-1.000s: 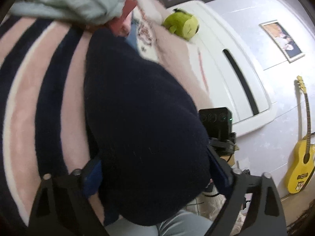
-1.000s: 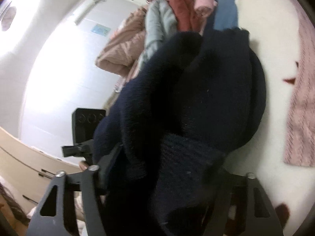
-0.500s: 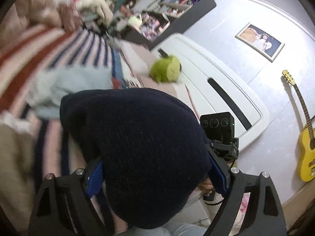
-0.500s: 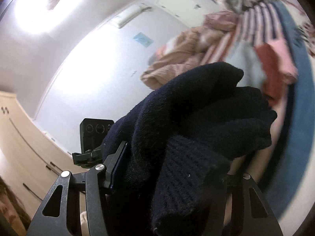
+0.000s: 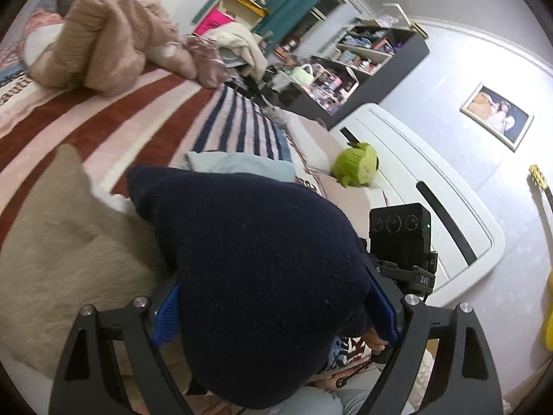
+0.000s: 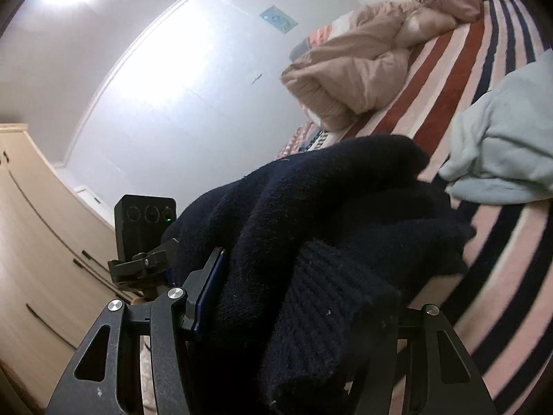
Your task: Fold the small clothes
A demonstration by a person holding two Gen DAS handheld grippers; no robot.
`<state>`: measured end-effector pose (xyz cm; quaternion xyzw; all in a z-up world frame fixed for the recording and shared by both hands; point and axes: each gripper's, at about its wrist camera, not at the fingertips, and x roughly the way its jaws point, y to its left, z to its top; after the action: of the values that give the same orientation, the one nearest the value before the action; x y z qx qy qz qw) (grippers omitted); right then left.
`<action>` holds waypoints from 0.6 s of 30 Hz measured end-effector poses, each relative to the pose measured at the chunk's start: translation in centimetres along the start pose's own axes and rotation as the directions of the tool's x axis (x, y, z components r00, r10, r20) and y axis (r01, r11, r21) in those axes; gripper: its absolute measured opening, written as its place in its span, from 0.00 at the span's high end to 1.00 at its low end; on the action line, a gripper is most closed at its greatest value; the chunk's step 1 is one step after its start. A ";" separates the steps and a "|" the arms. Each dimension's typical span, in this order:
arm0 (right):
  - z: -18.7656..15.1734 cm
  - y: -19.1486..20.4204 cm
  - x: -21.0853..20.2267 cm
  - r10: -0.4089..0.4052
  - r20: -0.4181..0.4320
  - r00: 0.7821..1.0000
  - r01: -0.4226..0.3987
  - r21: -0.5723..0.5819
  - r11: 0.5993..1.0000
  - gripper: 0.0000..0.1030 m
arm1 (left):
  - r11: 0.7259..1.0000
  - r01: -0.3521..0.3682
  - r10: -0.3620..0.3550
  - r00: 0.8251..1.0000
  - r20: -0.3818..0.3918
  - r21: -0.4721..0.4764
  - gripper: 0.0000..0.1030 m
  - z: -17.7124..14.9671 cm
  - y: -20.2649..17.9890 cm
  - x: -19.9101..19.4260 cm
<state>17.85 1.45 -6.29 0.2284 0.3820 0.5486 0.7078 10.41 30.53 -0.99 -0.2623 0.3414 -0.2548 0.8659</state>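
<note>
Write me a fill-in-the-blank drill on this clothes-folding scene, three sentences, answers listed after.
1. Both grippers hold one bulky knit garment whose colour is ____.
2. The round plush toy beside the white headboard is ____ in colour.
3. The bedcover under the crumpled beige jacket has a pattern of ____.

Missing words: navy; green; stripes

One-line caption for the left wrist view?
Left gripper holds a navy knit garment above the striped bedspread, green plush toy beyond.

white letters "das" on the black camera mount point(image 5: 423, 280) beside the left gripper
</note>
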 end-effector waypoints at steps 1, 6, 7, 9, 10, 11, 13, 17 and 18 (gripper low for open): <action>-0.1 0.5 0.6 0.000 0.000 1.000 0.000 -0.011 1.000 0.50 | 1.000 -0.003 0.003 1.000 0.010 0.000 0.16 -0.2 0.3 -0.6; 0.5 1.0 2.3 0.004 0.011 1.000 -0.003 -0.041 0.999 0.50 | 1.000 -0.017 0.017 0.999 0.043 0.005 0.16 -0.4 1.2 -1.7; 0.2 1.4 2.1 0.000 0.014 1.000 0.000 -0.045 0.999 0.50 | 1.000 -0.019 0.019 0.999 0.044 0.003 0.16 -0.4 1.5 -1.8; 0.1 1.8 1.7 -0.015 0.017 1.000 0.016 -0.054 0.998 0.50 | 1.000 -0.019 0.019 0.999 0.039 0.002 0.16 -0.6 1.8 -1.7; 0.2 1.9 1.8 -0.026 0.017 1.000 0.027 -0.057 0.998 0.50 | 1.000 -0.019 0.019 0.999 0.036 0.005 0.16 -0.6 1.8 -1.6; 0.2 2.0 1.8 -0.035 0.018 0.999 0.036 -0.059 0.998 0.50 | 1.000 -0.021 0.021 0.999 0.031 0.012 0.16 -0.7 1.8 -1.4; -0.2 2.3 1.3 -0.061 0.018 0.998 0.062 -0.066 0.996 0.50 | 0.999 -0.030 0.030 0.999 0.022 0.021 0.16 -0.8 1.5 -0.9; -0.3 2.4 0.7 -0.106 0.023 0.994 0.107 -0.075 0.991 0.50 | 0.998 -0.051 0.051 0.999 0.004 0.048 0.16 -0.9 0.4 -0.1; -0.5 2.4 0.2 -0.117 0.025 0.993 0.118 -0.076 0.990 0.50 | 0.997 -0.054 0.054 0.999 0.000 0.054 0.16 -0.9 -0.1 0.1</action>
<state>16.09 2.32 -4.88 0.1836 0.3662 0.5179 0.7510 9.77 30.18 -1.55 -0.2292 0.3419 -0.2405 0.8790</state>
